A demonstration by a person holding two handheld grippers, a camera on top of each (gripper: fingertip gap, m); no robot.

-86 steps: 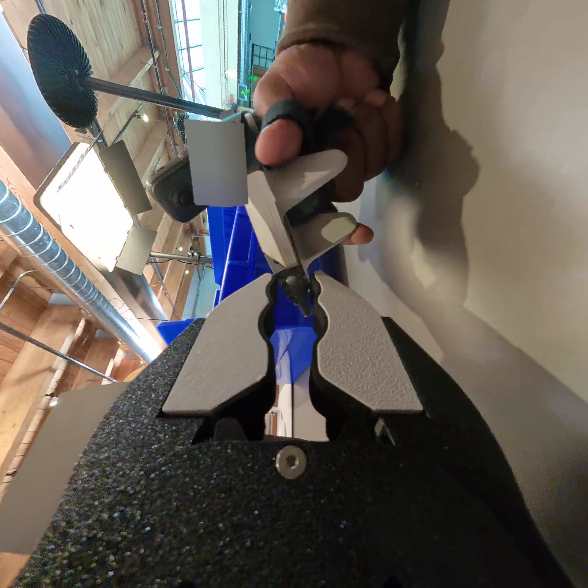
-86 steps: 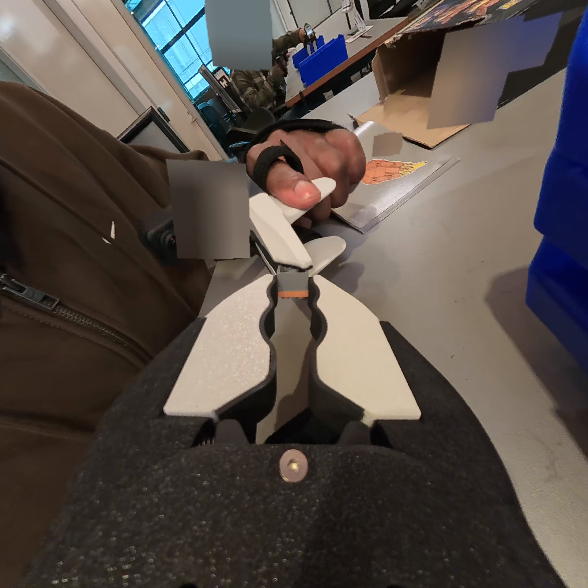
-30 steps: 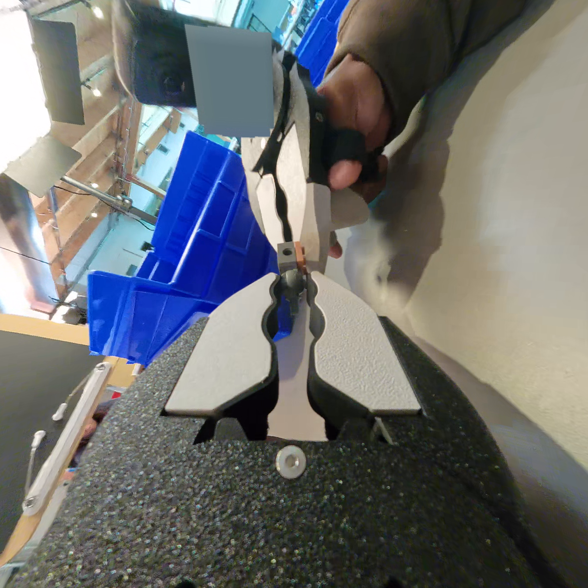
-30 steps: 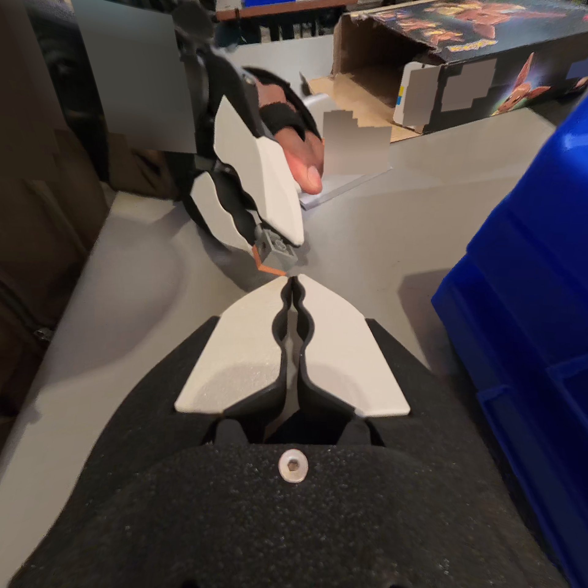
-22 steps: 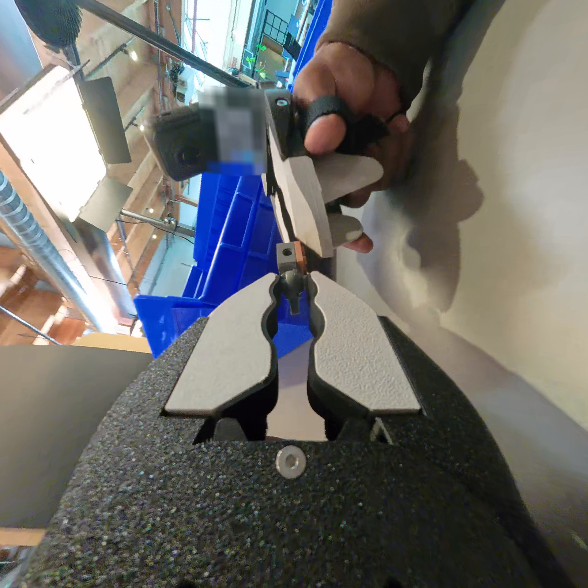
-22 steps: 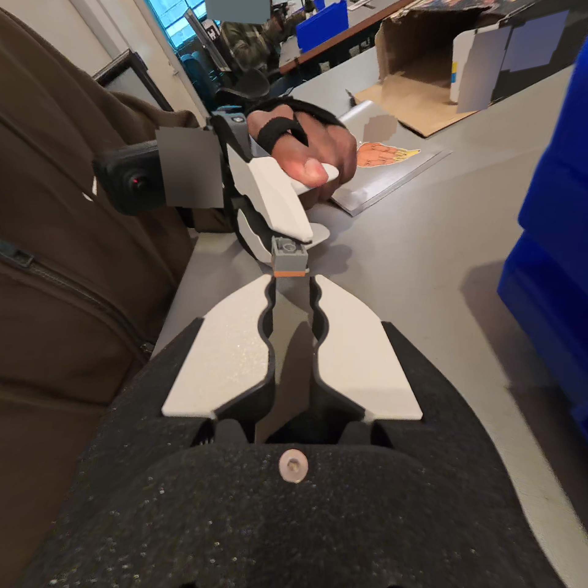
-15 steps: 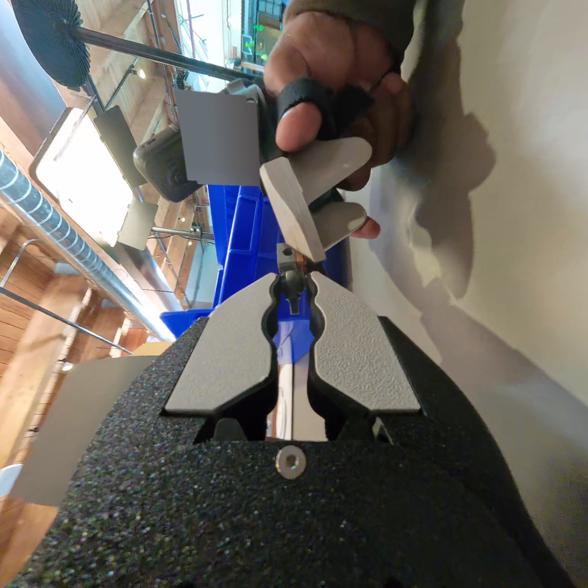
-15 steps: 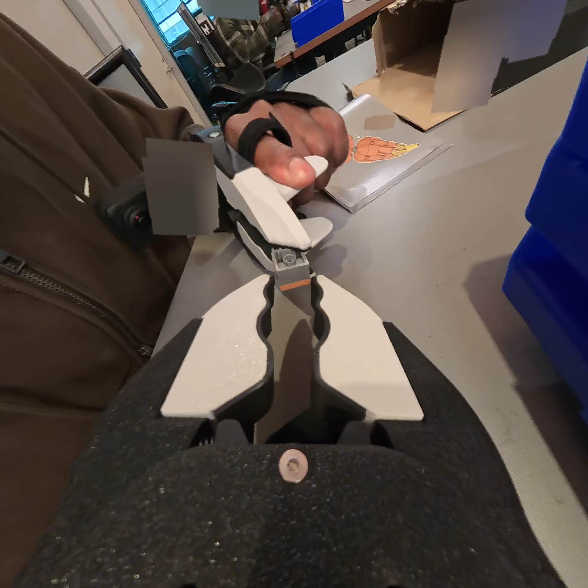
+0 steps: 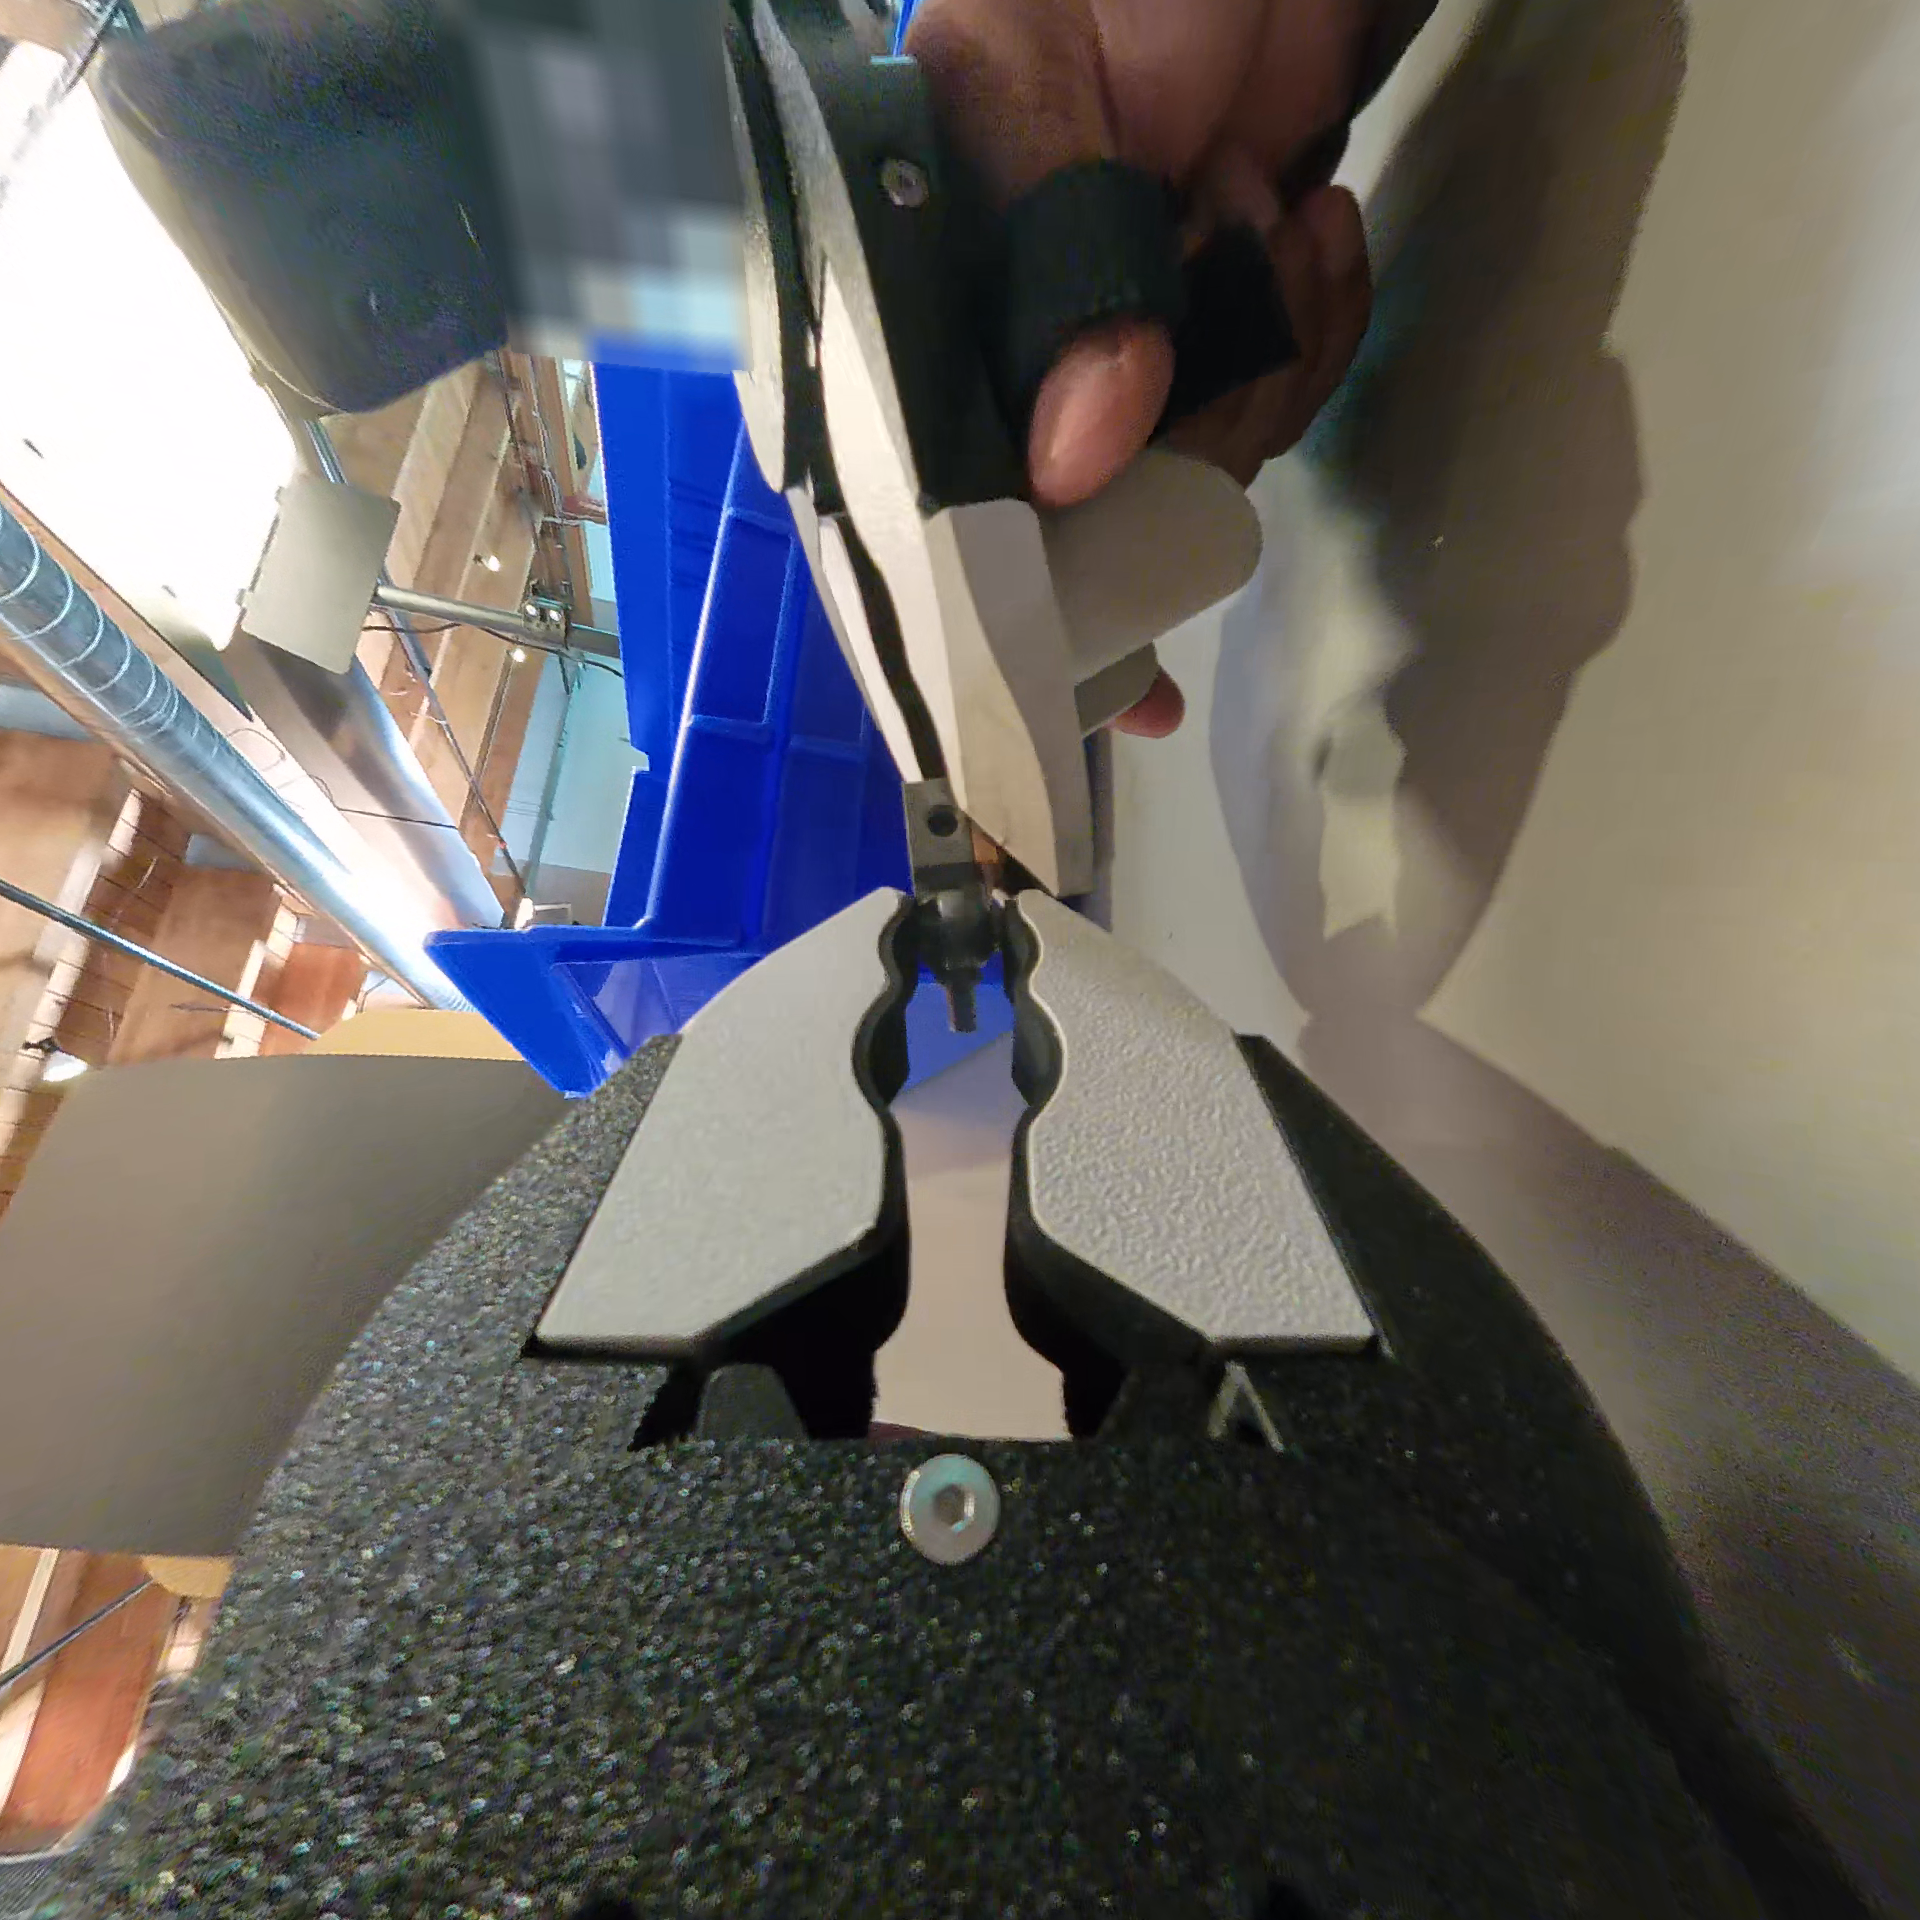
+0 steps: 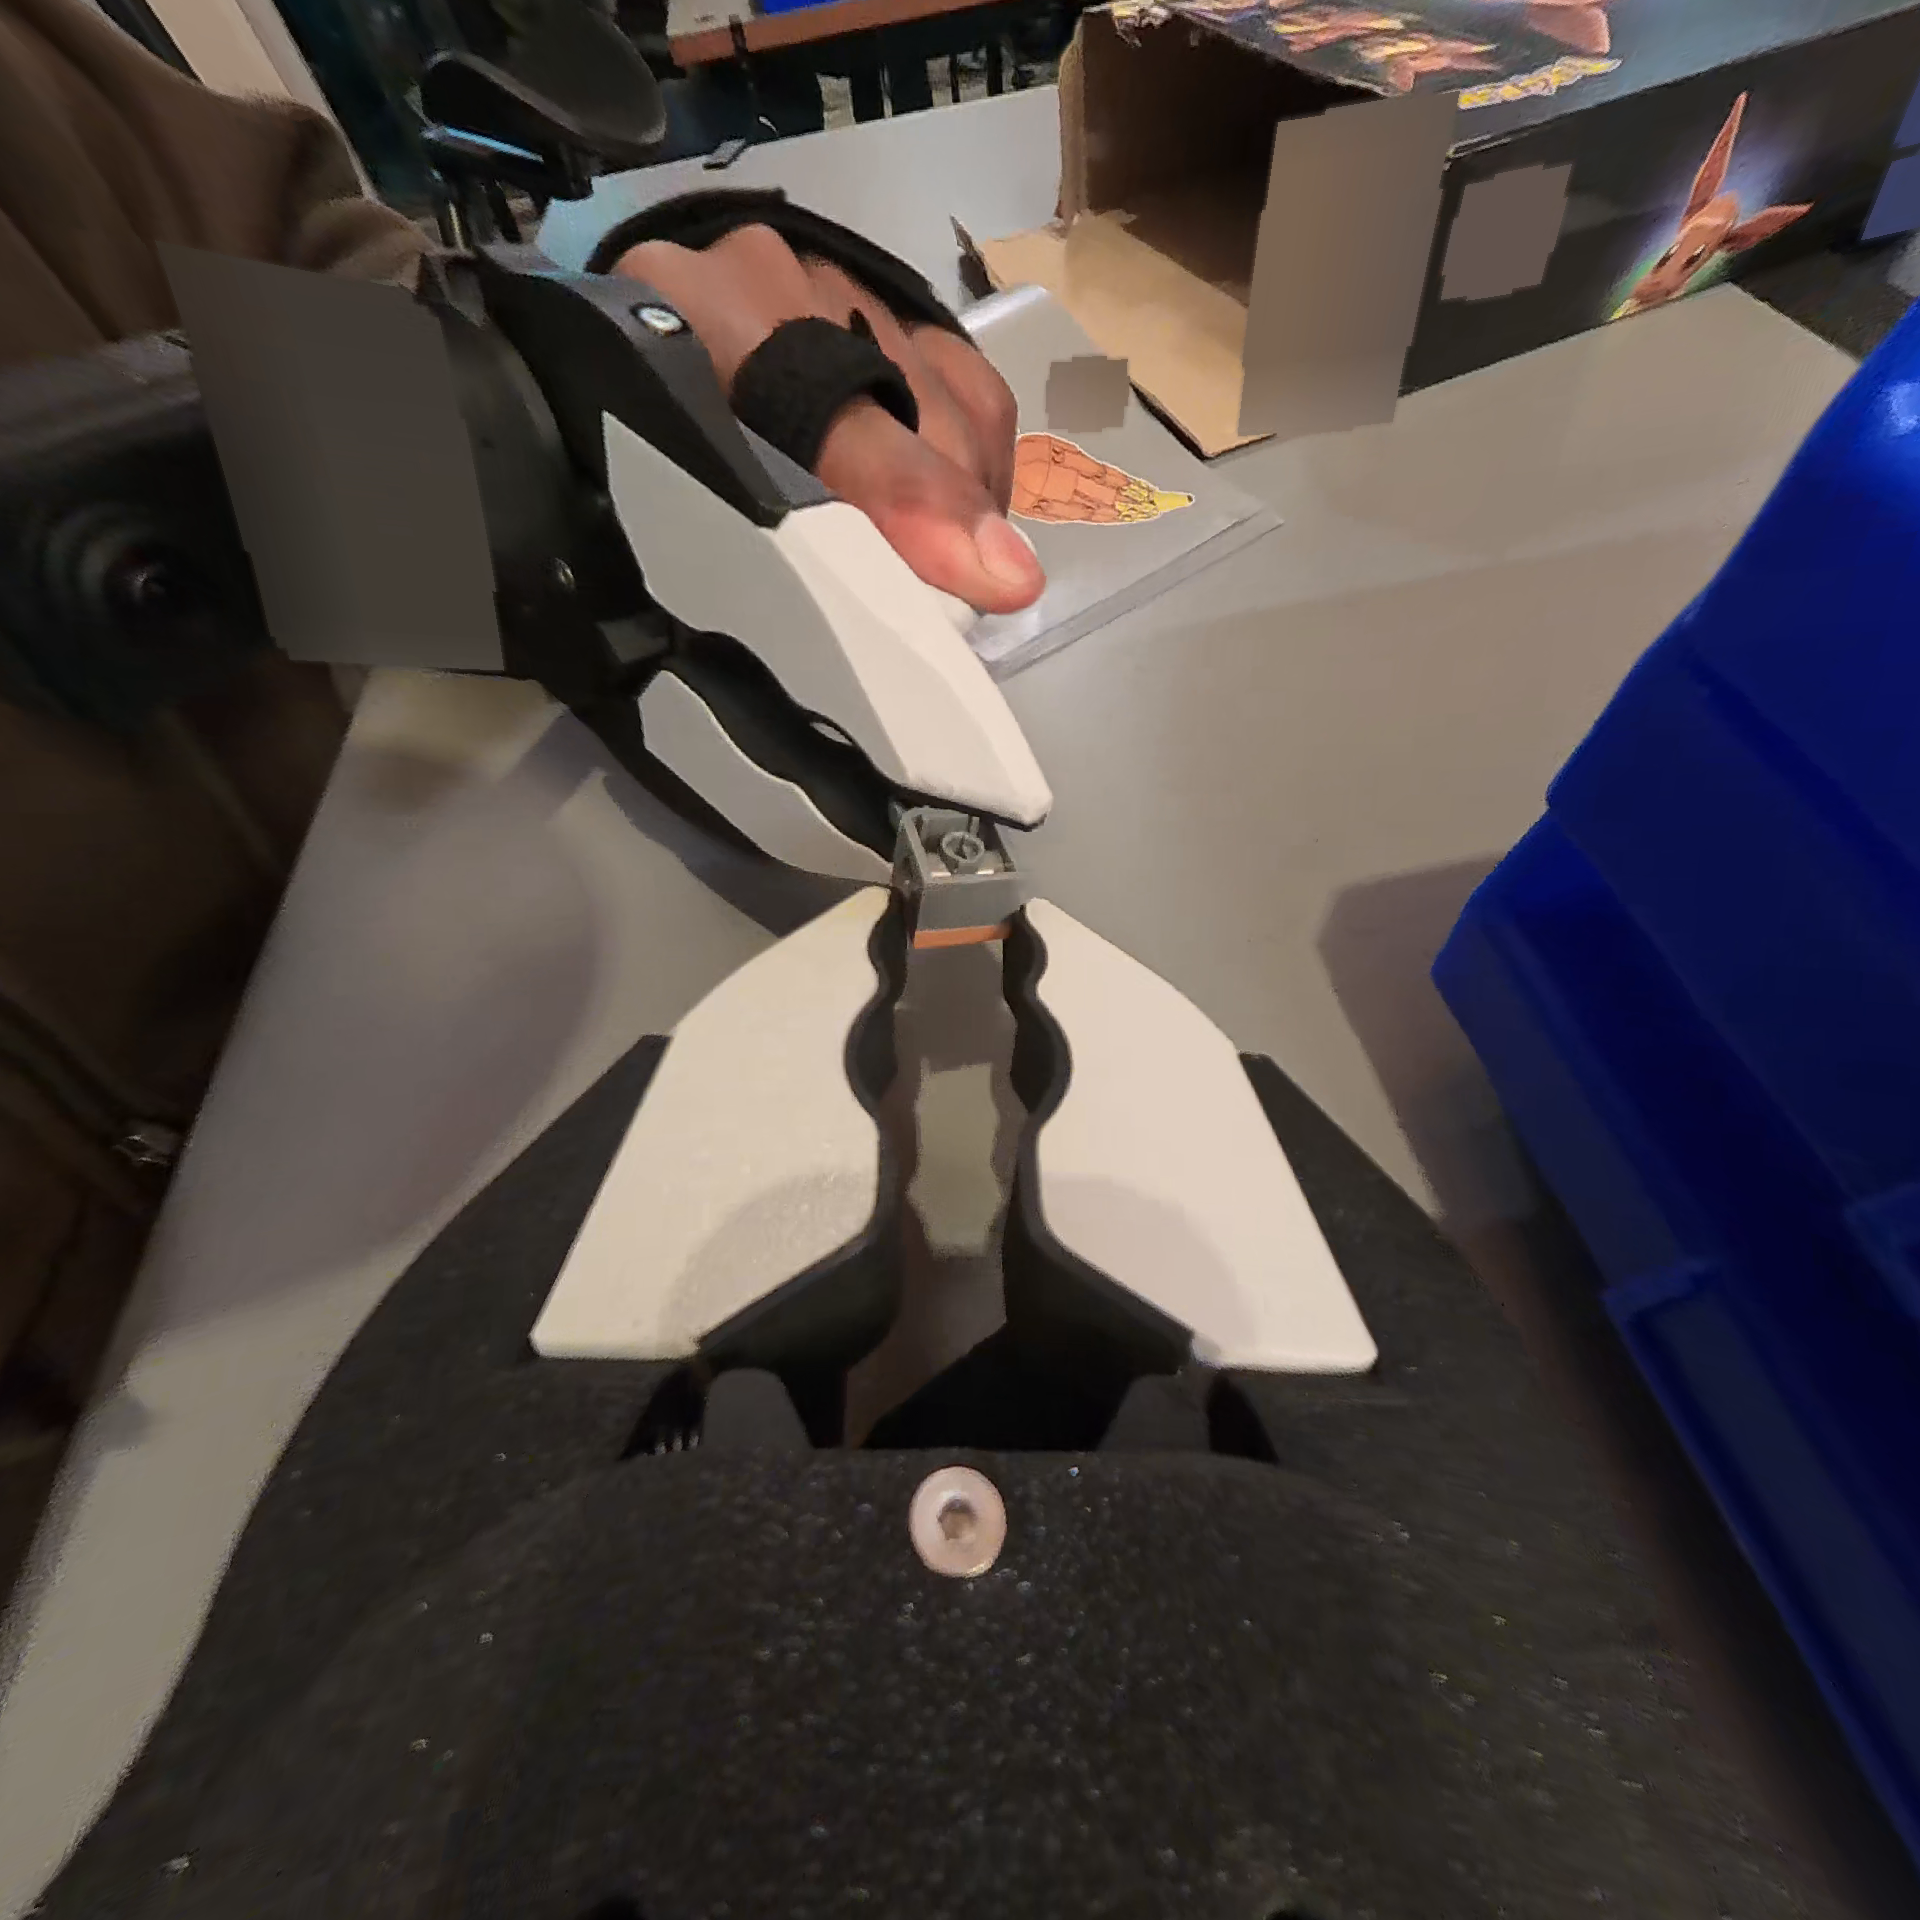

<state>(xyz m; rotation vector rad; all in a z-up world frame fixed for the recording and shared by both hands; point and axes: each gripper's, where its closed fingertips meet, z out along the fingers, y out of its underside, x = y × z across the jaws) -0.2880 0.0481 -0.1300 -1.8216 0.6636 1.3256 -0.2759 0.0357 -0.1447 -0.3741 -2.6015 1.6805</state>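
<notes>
Grey brick (image 10: 958, 881) with an orange plate under it sits between the tips of my right gripper (image 10: 958, 920), which pinches it at its sides; the same brick (image 9: 940, 836) shows in the left wrist view, at the tip of that far gripper. My left gripper (image 9: 958, 928) clamps a small dark ball-headed piece (image 9: 954, 925) between its tips, and this piece touches the brick from below; both grippers meet tip to tip above the grey table (image 10: 1195, 790). My left hand (image 10: 873, 416) wears a black strap; my right hand (image 9: 1143, 156) too. Blue bins (image 10: 1714, 987) stand at the right; a printed booklet (image 10: 1122, 540) and an open cardboard box (image 10: 1195, 239) lie farther behind.
</notes>
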